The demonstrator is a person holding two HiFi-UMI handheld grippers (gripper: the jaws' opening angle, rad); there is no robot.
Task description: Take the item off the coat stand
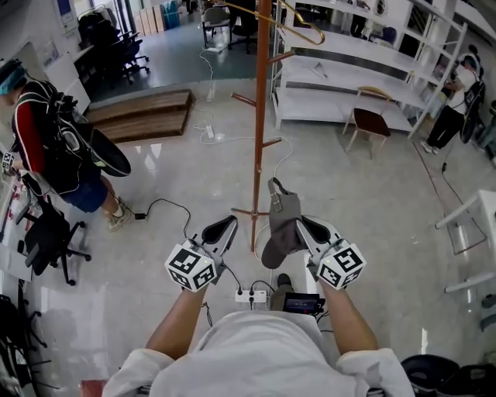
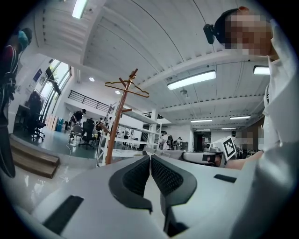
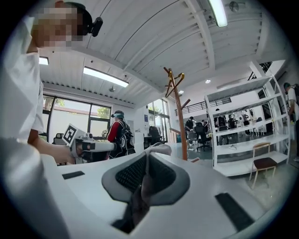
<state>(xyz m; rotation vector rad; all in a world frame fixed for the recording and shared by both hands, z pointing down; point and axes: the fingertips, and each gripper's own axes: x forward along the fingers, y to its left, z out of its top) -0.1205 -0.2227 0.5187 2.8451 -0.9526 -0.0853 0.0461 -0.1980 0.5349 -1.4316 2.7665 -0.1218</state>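
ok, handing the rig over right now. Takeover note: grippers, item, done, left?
Left gripper: shut, empty.
Right gripper: shut on the grey cap, which hangs from its jaws.
Stand: ahead of both grippers, with a hanger on its top.
Done: cap is off the stand.
Left: nothing on the task itself; probably carry the cap clear and set it down.

— What's by the far wall?
— A white metal shelving unit (image 1: 341, 106), with a wooden chair with a dark red seat (image 1: 370, 121) just in front.
— And on the left?
— A low wooden platform (image 1: 143, 113), a person with a black backpack (image 1: 56, 147) and a black office chair (image 1: 48, 236). A white power strip (image 1: 250, 295) lies on the glossy floor (image 1: 356, 201).
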